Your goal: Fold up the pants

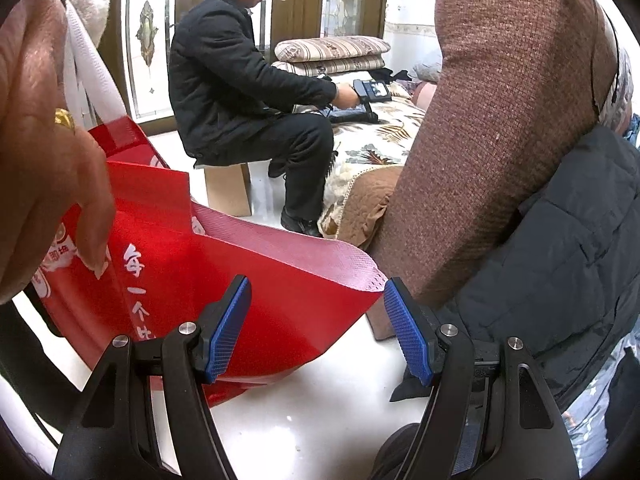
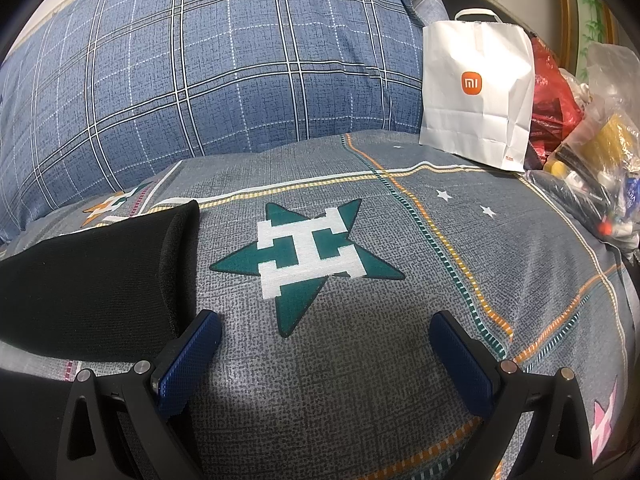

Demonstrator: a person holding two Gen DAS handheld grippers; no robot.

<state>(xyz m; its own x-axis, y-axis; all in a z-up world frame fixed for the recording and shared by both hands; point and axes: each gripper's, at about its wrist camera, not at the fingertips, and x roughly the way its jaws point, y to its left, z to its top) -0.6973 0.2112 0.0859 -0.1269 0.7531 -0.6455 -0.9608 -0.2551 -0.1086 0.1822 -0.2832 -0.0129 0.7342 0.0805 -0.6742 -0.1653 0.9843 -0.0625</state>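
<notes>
The bed, spread with a grey woven quilt cover (image 2: 360, 380) printed with a green star, is being looked down on by the right wrist camera, and a blue checked pillow (image 2: 200, 64) is being propped behind it. The black knitted pants (image 2: 88, 280) are being seen lying flat on that cover, their long axis running from the picture's left edge toward an end just beside the left-hand pad. They are thus being found leftward of the right gripper (image 2: 326, 356), whose jaws are being held wide apart with nothing between them. A white paper bag (image 2: 476, 96) is being stood farther back. The left gripper (image 1: 318, 328) is being kept likewise open and empty, pointed away at a red woven shopping bag (image 1: 224, 280), so the right gripper is judged nearer.
</notes>
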